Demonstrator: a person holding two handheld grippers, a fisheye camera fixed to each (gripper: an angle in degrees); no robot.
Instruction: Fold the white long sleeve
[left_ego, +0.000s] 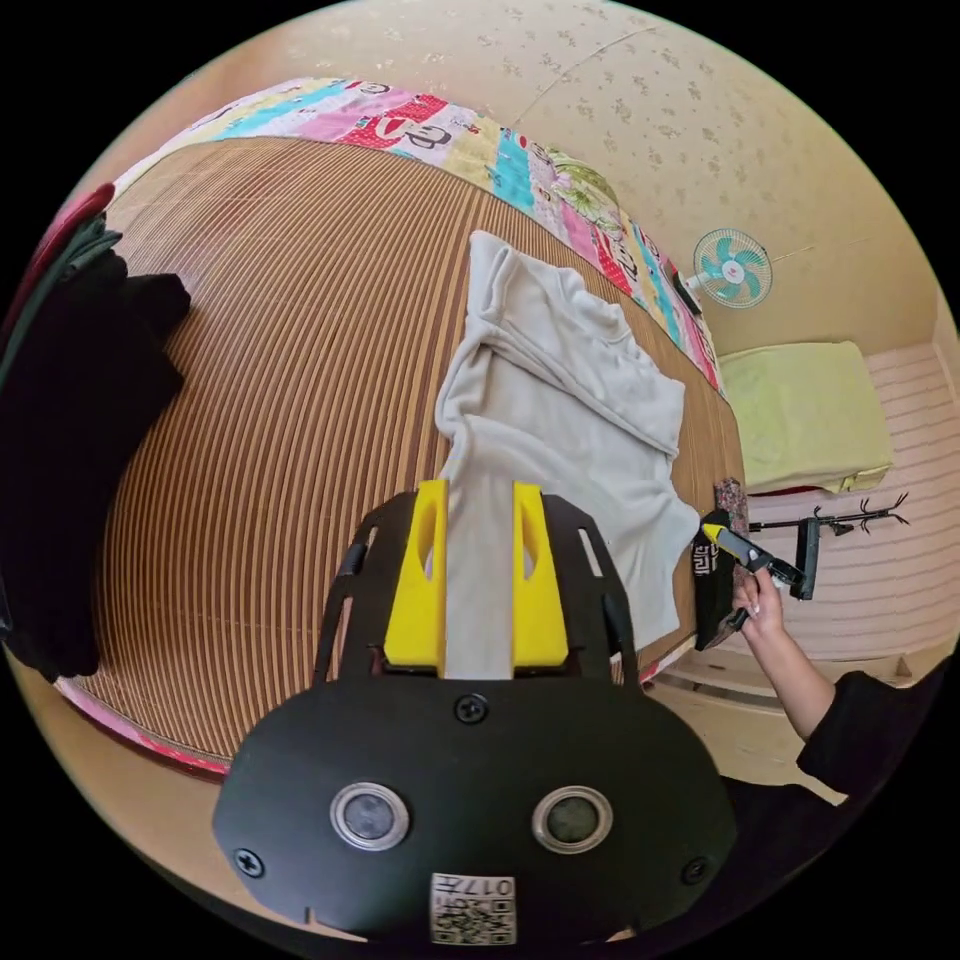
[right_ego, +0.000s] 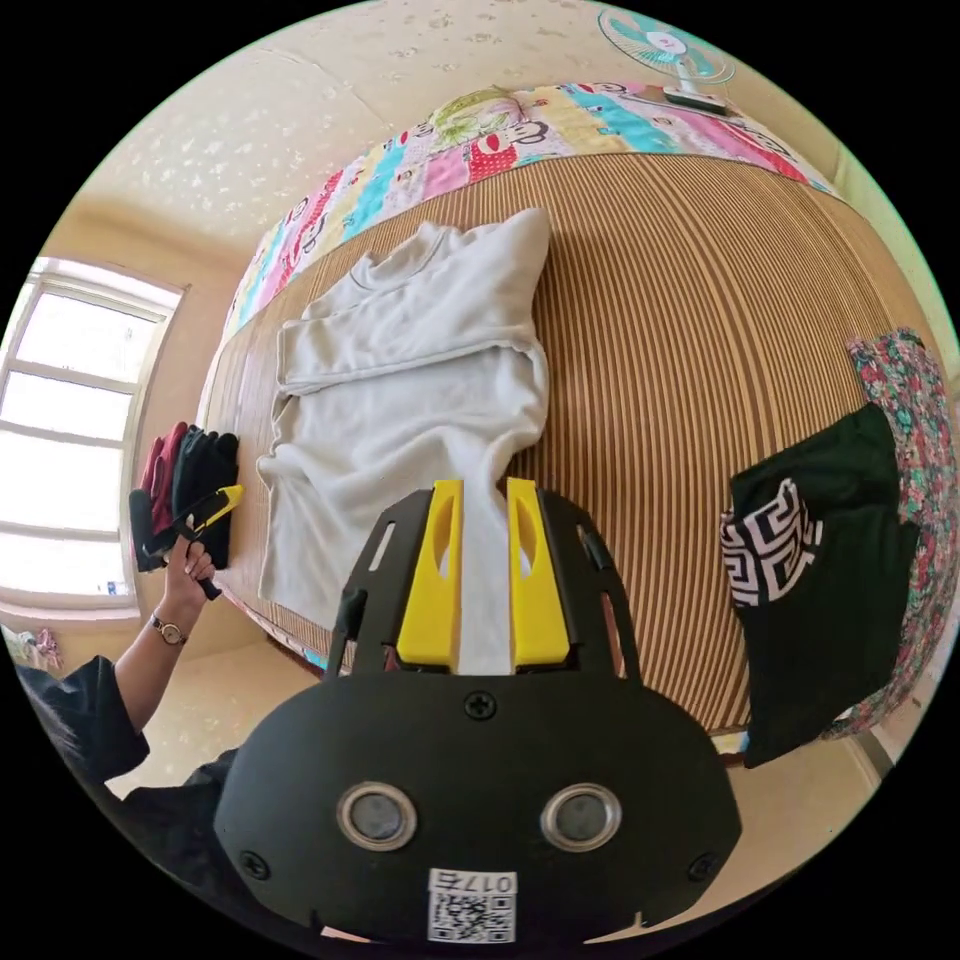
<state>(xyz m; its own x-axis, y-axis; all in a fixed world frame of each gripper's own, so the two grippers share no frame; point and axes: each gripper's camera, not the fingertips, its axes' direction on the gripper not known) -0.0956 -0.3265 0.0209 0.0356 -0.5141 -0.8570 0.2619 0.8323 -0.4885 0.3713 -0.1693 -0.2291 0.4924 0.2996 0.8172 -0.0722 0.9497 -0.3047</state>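
The white long sleeve shirt (left_ego: 560, 400) lies flat on a bamboo mat (left_ego: 300, 400). One sleeve is laid across its chest, and its collar (right_ego: 400, 262) points toward the far side. My left gripper (left_ego: 480, 490) hovers off the near edge of the bed, open, with the shirt showing through the gap behind its jaws. My right gripper (right_ego: 485, 485) is open the same way, above the hem side. In the left gripper view a hand holds the right gripper (left_ego: 735, 545) beyond the mat's edge. In the right gripper view a hand holds the left gripper (right_ego: 205, 510) off the shirt's side.
A pile of dark clothes (left_ego: 80, 400) sits at one end of the mat. A black patterned garment (right_ego: 800, 570) and a floral cloth (right_ego: 900, 400) lie at the other. A colourful quilt (right_ego: 480, 140) borders the far edge. A fan (left_ego: 733, 267) and a window (right_ego: 60, 430) are beyond.
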